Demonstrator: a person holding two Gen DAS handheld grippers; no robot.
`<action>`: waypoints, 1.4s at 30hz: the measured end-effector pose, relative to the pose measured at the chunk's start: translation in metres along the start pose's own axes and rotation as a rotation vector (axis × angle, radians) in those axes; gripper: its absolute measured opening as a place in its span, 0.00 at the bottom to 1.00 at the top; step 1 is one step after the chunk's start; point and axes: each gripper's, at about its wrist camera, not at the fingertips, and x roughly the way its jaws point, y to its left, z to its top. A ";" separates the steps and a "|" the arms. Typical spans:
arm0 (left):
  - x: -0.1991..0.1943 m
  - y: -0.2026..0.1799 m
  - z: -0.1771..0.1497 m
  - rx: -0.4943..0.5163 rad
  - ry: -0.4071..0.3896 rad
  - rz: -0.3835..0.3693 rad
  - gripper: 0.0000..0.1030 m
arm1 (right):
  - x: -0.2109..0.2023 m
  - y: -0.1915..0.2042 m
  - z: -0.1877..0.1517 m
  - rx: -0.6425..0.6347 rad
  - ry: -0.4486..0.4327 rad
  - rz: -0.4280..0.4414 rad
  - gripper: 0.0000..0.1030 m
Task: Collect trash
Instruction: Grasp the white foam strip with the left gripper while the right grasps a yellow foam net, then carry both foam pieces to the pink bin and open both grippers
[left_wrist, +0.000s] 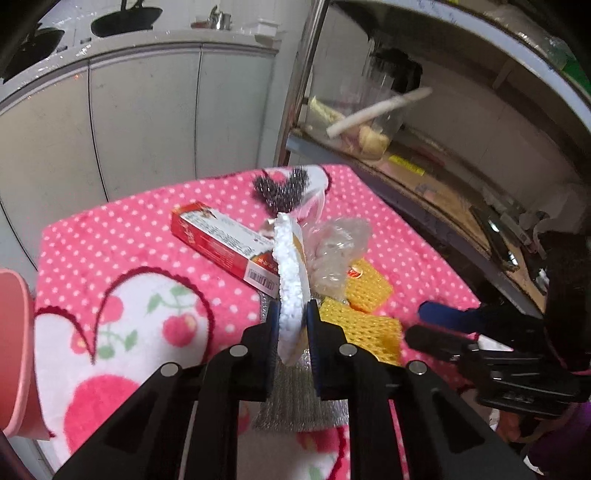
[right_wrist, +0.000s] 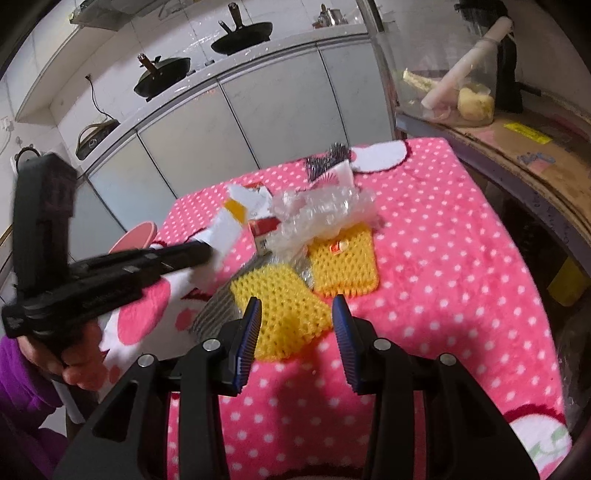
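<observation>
My left gripper (left_wrist: 291, 321) is shut on a white foam piece (left_wrist: 290, 266) with a yellow patch, held edge-up above the pink dotted cloth (left_wrist: 110, 236). It also shows in the right wrist view (right_wrist: 229, 225). On the cloth lie a red carton (left_wrist: 221, 243), crumpled clear plastic (left_wrist: 336, 251), two yellow foam nets (right_wrist: 284, 310) (right_wrist: 343, 258), a silver foil sheet (right_wrist: 214, 314) and a dark scouring ball (left_wrist: 280, 188). My right gripper (right_wrist: 295, 332) is open, hovering just over the nearer yellow net.
A pink bin (left_wrist: 14, 354) stands at the table's left edge. Grey cabinets (left_wrist: 147, 110) with black pans (right_wrist: 162, 74) stand behind. A wooden shelf (right_wrist: 535, 155) with a plastic jar (right_wrist: 461, 85) runs along the right side.
</observation>
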 end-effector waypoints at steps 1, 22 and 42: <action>-0.005 0.000 -0.001 0.001 -0.010 0.000 0.14 | 0.003 -0.001 -0.001 0.009 0.010 0.001 0.39; -0.070 0.027 -0.031 -0.088 -0.079 0.047 0.14 | 0.019 0.005 -0.012 0.022 0.039 0.027 0.08; -0.148 0.086 -0.054 -0.243 -0.229 0.178 0.14 | -0.012 0.116 0.045 -0.213 -0.105 0.118 0.07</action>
